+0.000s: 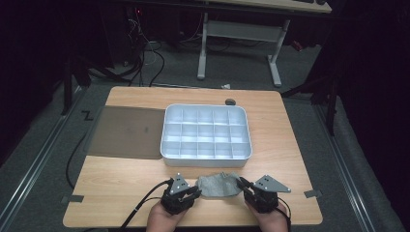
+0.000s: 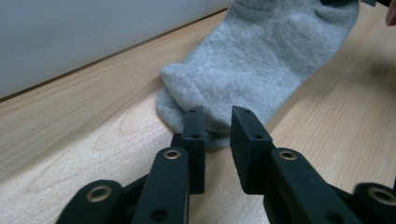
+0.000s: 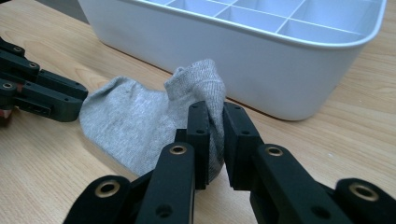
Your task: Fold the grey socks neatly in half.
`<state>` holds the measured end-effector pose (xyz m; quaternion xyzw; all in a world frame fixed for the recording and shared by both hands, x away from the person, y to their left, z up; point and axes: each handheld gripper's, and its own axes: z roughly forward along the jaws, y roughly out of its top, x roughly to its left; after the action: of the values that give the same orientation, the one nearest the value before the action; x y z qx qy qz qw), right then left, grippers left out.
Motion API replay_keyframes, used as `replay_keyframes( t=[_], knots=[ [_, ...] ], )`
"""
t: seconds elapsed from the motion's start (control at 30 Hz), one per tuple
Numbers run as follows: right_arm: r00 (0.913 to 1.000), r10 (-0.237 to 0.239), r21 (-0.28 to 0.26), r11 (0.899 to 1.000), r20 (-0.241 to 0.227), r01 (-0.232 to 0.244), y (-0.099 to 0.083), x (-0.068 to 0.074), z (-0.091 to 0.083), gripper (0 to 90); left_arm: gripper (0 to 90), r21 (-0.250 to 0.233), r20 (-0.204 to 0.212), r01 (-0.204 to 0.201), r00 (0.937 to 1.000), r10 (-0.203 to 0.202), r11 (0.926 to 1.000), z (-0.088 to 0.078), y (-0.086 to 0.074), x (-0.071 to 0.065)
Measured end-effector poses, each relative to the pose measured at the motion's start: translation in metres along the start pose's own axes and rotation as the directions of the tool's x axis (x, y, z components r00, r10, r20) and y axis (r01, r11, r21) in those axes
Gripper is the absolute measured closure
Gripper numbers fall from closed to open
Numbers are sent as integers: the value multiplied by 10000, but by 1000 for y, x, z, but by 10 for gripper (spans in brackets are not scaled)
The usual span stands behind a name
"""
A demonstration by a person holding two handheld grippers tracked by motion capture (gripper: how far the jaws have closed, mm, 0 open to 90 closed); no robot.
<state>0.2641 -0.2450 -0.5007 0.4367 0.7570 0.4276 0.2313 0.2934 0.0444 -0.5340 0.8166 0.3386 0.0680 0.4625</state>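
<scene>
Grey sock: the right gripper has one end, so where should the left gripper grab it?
Take the free rounded end of the grey sock, lying flat just ahead of the left gripper. Come in low along the table, one jaw under the edge. The right gripper pinches the other, bunched-up end.

You're working in a dim lab. Cables (image 1: pixel 145 58) sprawl over grey carpet (image 1: pixel 29 140) beyond your worktop (image 1: pixel 270 145), beside a white-legged desk (image 1: pixel 239 34).

A pale wooden table (image 1: pixel 121 179) bears a grey sock (image 1: pixel 220 185), a white compartment tray (image 1: pixel 207 157) (empty) and a dark mat (image 1: pixel 125 131).
</scene>
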Motion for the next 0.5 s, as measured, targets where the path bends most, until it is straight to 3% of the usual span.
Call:
replay_keyframes(
  t=[0.13,0.17,0.37,0.43,0.5],
  knots=[
    [10000,-26,7,10000,24,26,0,1,1,826,695,-275,-76,86,9999,-89,9996,-4,0,0],
    [10000,6,1,10000,44,-6,0,0,1,827,649,-320,4,511,9987,-511,9982,-6,0,1],
    [9999,127,-34,9999,112,-127,0,-4,-1,827,646,-691,-276,1127,9930,-1148,9912,-10,5,-2],
    [9998,111,-48,9999,136,-111,0,-5,-1,827,690,-905,-287,1129,9928,-1159,9895,-11,8,-6],
    [9998,143,-36,9999,140,-142,-1,-5,-2,828,806,-930,-370,975,9942,-1013,9909,-11,11,-12]
  ],
)
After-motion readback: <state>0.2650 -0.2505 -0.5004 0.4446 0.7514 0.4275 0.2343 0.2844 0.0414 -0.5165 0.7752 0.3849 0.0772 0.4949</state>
